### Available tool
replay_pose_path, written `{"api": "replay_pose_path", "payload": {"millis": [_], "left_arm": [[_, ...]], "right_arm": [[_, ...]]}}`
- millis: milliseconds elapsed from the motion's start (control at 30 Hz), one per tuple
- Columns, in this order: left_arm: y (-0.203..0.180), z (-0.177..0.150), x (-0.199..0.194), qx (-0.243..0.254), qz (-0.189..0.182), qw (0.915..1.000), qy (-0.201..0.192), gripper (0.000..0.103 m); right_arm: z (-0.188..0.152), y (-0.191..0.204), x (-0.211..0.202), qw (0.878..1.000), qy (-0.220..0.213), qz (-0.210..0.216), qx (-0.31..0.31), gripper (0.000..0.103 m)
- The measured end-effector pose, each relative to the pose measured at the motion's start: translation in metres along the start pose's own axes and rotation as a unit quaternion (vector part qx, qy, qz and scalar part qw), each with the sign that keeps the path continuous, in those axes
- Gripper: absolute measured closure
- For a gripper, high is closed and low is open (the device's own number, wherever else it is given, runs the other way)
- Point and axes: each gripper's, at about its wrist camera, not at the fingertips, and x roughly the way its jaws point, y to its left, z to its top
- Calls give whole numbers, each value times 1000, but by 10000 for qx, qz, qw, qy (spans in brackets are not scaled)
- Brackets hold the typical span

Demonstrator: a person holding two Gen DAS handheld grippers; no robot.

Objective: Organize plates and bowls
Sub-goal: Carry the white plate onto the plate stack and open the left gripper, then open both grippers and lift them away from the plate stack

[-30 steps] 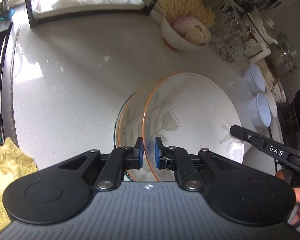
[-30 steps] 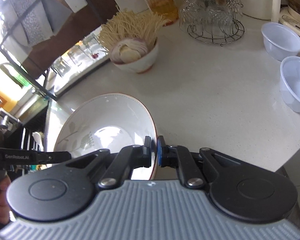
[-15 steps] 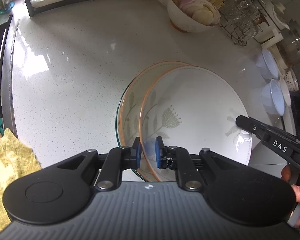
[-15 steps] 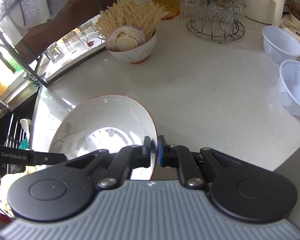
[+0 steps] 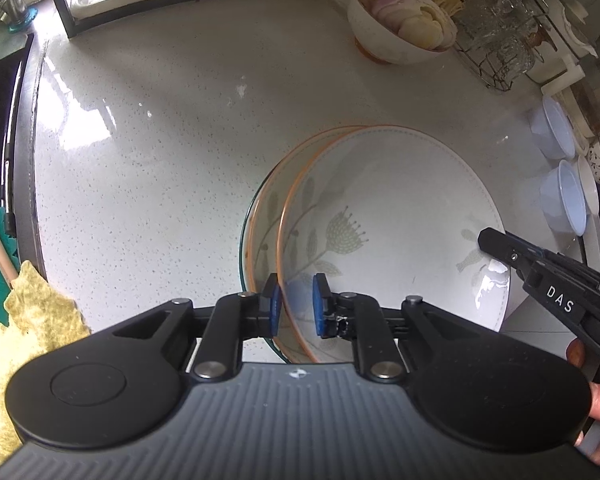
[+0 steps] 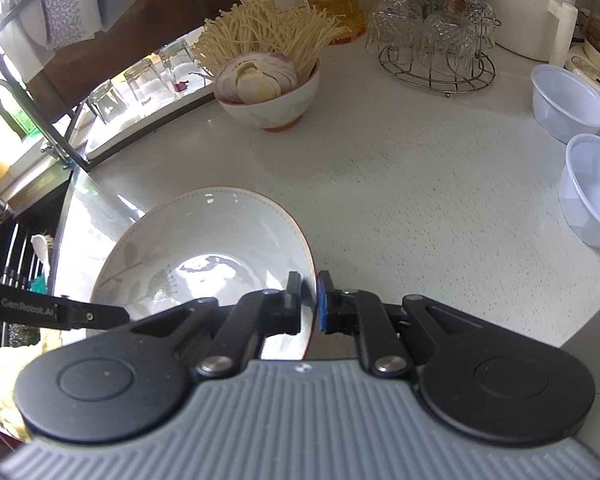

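We hold the upper plate (image 5: 396, 220) by opposite edges: the left gripper (image 5: 296, 304) straddles its near-left rim, the right gripper (image 6: 309, 300) its right rim. It sits in the lower plate (image 5: 266, 208), shifted a little to the right, so a crescent of the lower one shows on the left. Both stand on the pale counter (image 5: 160, 140) near its front edge.

The left gripper's jaws have just been opening; in the left wrist view its blue pads stand clear of the rim between them, so that side looks let go. The right gripper's pads sit very close on the thin rim, seemingly still pinching it (though daylight may be starting there too).

Two grips on opposite sides keep a wide, shallow plate level as it nests, which probably explains this hold. We judge the stacking all but done; freeing the right side remains.

Farther back stand a bowl of noodles and onion (image 6: 268, 84), a glass rack (image 6: 436, 44) and two plastic bowls (image 6: 568, 104).
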Motion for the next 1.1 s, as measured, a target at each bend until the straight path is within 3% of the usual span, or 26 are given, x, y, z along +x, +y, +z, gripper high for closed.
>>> {"api": "replay_pose_path", "payload": {"millis": [233,467,900,1100], "left_arm": [[-5,5,-2,81,32,10000,37,77],[7,9,-11,-95,-205,9997,128,65],[30,9,-25,-126,-430,9979,462,58],[32,9,-38,50,-363,9992,169,58]], "right_arm": [[0,1,5,9999,-39,-17,116,90],[-1,6,16,9998,122,31,182,87],[-3,12,20,9997,31,-65,239,82],[0,10,19,9988,53,-91,470,81]]}}
